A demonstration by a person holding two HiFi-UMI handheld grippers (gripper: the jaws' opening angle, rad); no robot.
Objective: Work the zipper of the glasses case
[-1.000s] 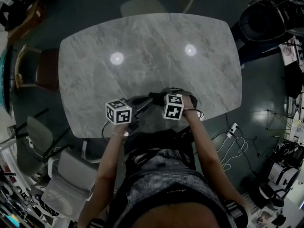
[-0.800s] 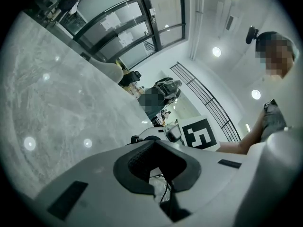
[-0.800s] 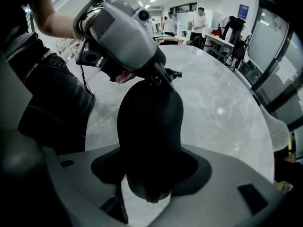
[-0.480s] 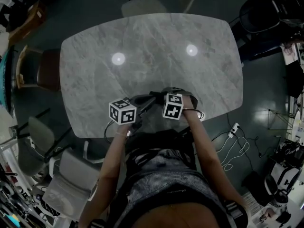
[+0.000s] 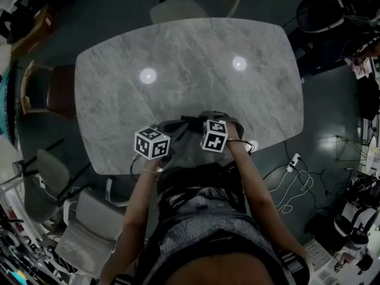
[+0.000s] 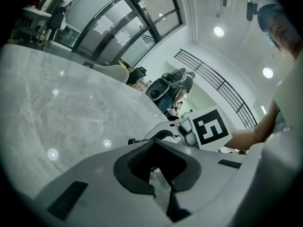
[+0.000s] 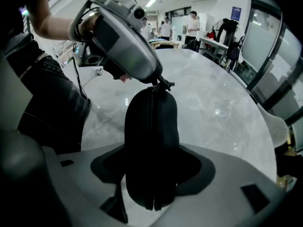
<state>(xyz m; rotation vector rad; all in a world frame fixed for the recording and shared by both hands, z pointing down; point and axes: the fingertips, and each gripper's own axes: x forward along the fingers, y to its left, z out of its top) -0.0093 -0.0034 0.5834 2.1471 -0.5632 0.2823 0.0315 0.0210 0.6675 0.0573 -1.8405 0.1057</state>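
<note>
The right gripper point(image 7: 152, 174) has its jaws spread wide and clamped on the two flanks of the glasses case point(image 7: 151, 126), which fills the gap between them. The left gripper point(image 6: 154, 161) has its jaws pressed fully together. In the right gripper view its narrow tip meets the far end of the case, where the small zipper pull point(image 7: 165, 84) sticks out and seems pinched in it.

The case is black, smooth and matte, a rounded oval pod. Its zipper point(image 7: 152, 108) runs as a thin straight seam down the middle of the side facing the right gripper's camera. Both grippers have pale grey shells with dark ribbed pads, and each carries a white cube point(image 5: 152, 142) with black square markers. The table point(image 5: 190, 58) is grey veined marble with rounded corners.

The case sits close to the table's near edge, between the two cubes. The right gripper points steeply down onto it. The left one comes in from the left at a shallow downward slant, gripped by a bare hand point(image 7: 84, 26).
</note>
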